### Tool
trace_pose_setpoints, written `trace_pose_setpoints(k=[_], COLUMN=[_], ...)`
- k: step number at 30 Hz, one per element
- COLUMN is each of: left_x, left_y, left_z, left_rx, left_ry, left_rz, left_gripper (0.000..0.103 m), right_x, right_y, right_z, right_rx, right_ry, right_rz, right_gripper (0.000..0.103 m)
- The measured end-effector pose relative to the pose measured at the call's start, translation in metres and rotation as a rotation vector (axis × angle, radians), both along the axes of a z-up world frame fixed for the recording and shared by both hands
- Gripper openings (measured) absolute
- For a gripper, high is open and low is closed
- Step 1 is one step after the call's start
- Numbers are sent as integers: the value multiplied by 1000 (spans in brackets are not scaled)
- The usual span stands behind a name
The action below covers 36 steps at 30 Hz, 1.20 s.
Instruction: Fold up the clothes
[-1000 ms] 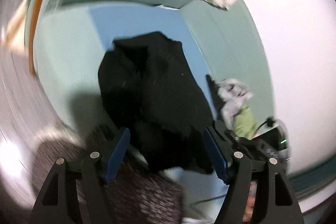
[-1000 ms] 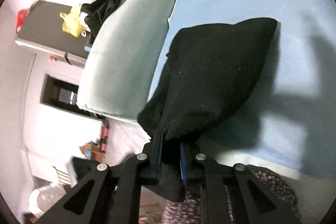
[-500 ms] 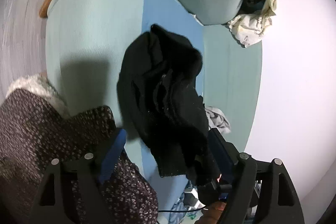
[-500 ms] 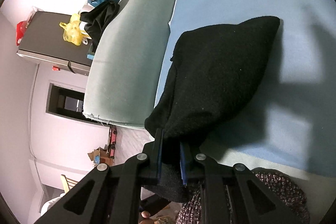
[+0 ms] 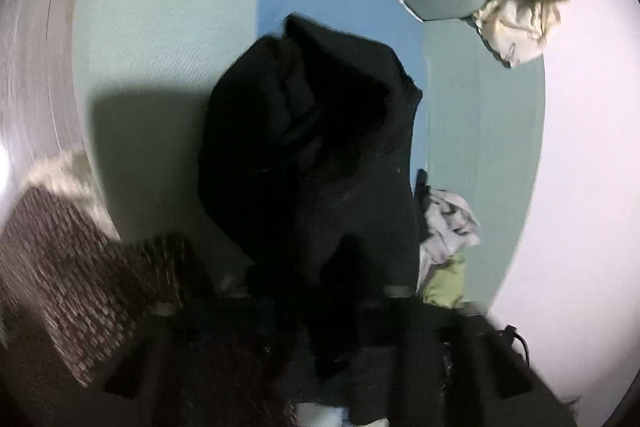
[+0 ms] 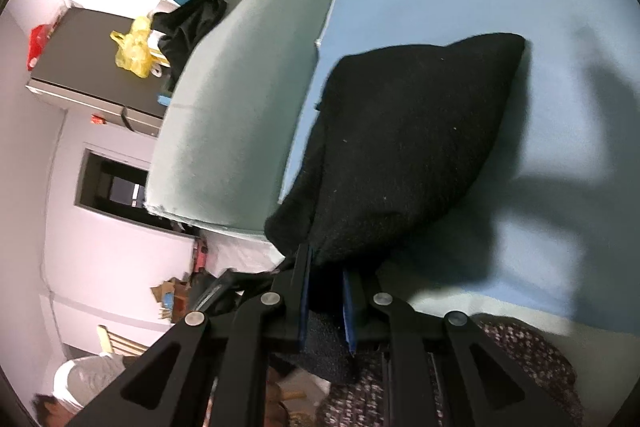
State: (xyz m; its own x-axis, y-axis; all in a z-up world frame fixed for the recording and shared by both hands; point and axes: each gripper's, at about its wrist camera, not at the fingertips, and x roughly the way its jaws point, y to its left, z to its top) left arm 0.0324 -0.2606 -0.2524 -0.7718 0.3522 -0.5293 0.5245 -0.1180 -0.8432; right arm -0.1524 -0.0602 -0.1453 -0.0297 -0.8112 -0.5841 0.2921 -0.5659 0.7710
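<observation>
We see our right gripper (image 6: 326, 291) near the bottom edge, blue-padded fingers (image 6: 303, 291) pinched close on black cloth (image 6: 404, 151), our left gripper (image 5: 320, 311) low in a blurred frame, jaw state unreadable

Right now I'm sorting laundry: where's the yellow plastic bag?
In the right wrist view, the yellow plastic bag sits upper left on the dark cabinet top, beside black clothing draped by the green cushion.
</observation>
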Motion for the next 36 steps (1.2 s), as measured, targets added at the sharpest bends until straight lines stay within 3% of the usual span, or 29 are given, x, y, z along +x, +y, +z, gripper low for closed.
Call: trace_pose_setpoints(k=[4, 5, 6, 7, 9, 11, 17, 19, 20, 21, 22, 25, 28, 32, 36], left_x=[0, 0, -1, -2, -4, -7, -7, -7, -5, -2, 0, -3, -11, -19, -18], left_y=[-3, -3, -4, -4, -4, -3, 0, 0, 0, -1, -1, -2, -3, 2, 7], left_z=[4, 6, 9, 11, 18, 25, 29, 28, 27, 26, 27, 31, 27, -6, -22], left_rx=[25, 29, 29, 28, 22, 17, 12, 0, -8, -14, -14, -39, -39, 137, 207], left_ry=[30, 39, 52, 63, 85, 110, 125, 99, 90, 88, 107, 119, 88, 34, 39], left_rz=[12, 12, 9, 7, 6, 12, 48, 92, 124, 156, 188, 169, 142, 85, 88], left_gripper=[14, 14, 14, 14, 14, 14, 14, 18, 40, 55, 81, 82, 82, 82, 81], right_x=[17, 21, 24, 27, 28, 27, 18, 18, 19, 21, 24, 31, 30, 28, 27], right_y=[4, 5, 8, 12, 20, 24, 1, -12, -16, -19, -23, -23, -20, -15, -13], right_z=[-5, -7, -10, -15, -24, -33, -42, -39, -37, -35, -32, -25, -25, -23, -23], right_rx=[103, 115, 117, 89, -2, -40, -102, -93, -77, -57, -20, 14, 7, -11, -31], right_ry=[36, 40, 30, -4, -69, -117, -168, -141, -135, -130, -105, -34, -37, -39, -51], right_rz=[-9, -12, -13, -14, -27, -71, -131, -127, -135, -148, -159, -152, -153, -154, -159], right_gripper=[19, 25, 39, 47, 73, 82, 80, 63, 45, 35, 33, 26, 24, 24, 24])
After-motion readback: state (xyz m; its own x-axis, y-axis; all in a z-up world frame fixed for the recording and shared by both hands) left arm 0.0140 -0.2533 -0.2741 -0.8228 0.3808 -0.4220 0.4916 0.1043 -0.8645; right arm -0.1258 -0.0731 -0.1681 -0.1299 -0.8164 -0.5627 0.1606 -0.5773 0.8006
